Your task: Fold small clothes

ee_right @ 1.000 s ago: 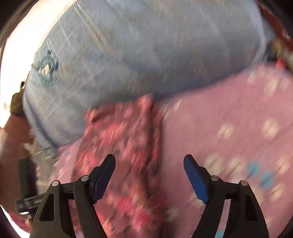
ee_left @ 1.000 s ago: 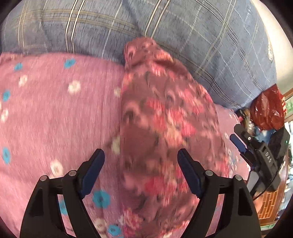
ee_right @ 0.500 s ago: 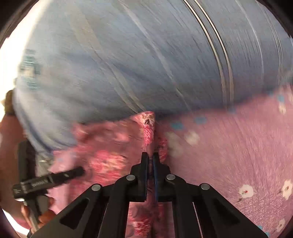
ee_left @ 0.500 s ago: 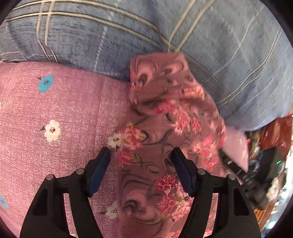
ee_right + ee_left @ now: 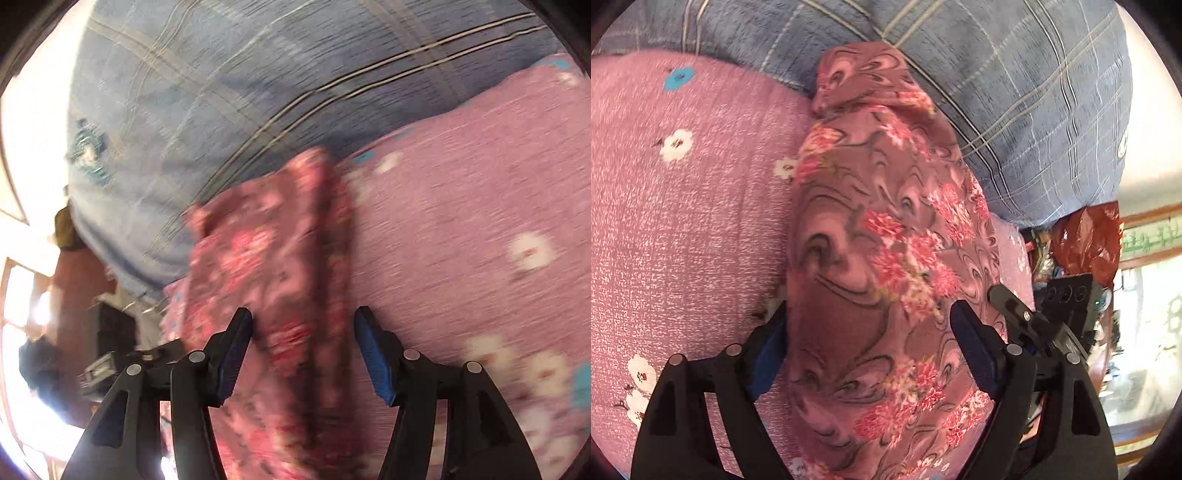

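the floral garment [image 5: 886, 266] lies as a long narrow strip on the pink flowered bedsheet [image 5: 683, 221], its far end against the blue plaid blanket [image 5: 1015, 110]. the left gripper [image 5: 868, 339] and right gripper [image 5: 303, 350] have both just been opening; each straddles the cloth with jaws wide, gripping nothing.

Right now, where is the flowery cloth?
In both wrist views the flowery cloth lies on the pink sheet, its far end against the blue checked blanket.

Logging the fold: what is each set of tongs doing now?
Left tongs: open, astride the floral garment.
Right tongs: open, just reopening, garment between, not gripped.
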A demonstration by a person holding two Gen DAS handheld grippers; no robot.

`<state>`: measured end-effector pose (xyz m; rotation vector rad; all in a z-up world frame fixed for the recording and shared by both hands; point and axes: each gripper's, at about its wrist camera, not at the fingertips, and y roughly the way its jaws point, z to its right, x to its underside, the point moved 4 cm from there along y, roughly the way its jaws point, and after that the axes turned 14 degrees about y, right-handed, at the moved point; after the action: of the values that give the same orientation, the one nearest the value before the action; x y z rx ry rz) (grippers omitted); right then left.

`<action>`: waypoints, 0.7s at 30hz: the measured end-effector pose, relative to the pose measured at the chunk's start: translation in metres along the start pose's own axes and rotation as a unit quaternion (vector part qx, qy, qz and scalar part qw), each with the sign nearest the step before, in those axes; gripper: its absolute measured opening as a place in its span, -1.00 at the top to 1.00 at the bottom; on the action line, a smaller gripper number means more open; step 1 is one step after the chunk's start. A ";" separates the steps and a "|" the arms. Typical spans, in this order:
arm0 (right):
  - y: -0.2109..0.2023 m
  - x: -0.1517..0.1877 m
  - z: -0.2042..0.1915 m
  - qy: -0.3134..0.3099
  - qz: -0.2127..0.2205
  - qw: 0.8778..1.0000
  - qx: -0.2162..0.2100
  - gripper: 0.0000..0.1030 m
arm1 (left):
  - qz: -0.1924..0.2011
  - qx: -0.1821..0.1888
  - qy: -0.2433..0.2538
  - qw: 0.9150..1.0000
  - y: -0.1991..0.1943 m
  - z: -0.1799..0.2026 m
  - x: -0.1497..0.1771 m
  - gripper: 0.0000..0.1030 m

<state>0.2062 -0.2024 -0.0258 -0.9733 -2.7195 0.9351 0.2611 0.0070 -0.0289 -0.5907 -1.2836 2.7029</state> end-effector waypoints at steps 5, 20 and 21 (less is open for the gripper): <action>0.014 0.004 -0.011 -0.036 0.009 0.999 0.009 -0.32 | 0.009 -0.004 -0.021 1.000 0.003 0.002 -0.001 -0.23; -0.029 0.038 -0.041 -0.082 0.091 0.991 0.045 0.45 | 0.051 -0.064 0.036 0.996 -0.056 0.028 0.025 0.48; -0.033 0.044 -0.045 -0.082 0.093 0.991 0.042 0.45 | 0.054 -0.064 0.040 0.996 -0.063 0.031 0.029 0.48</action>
<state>0.1667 -0.1725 0.0252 -1.2008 -2.7284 1.2021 0.2171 0.0323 0.0277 -0.7957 -1.4519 2.6652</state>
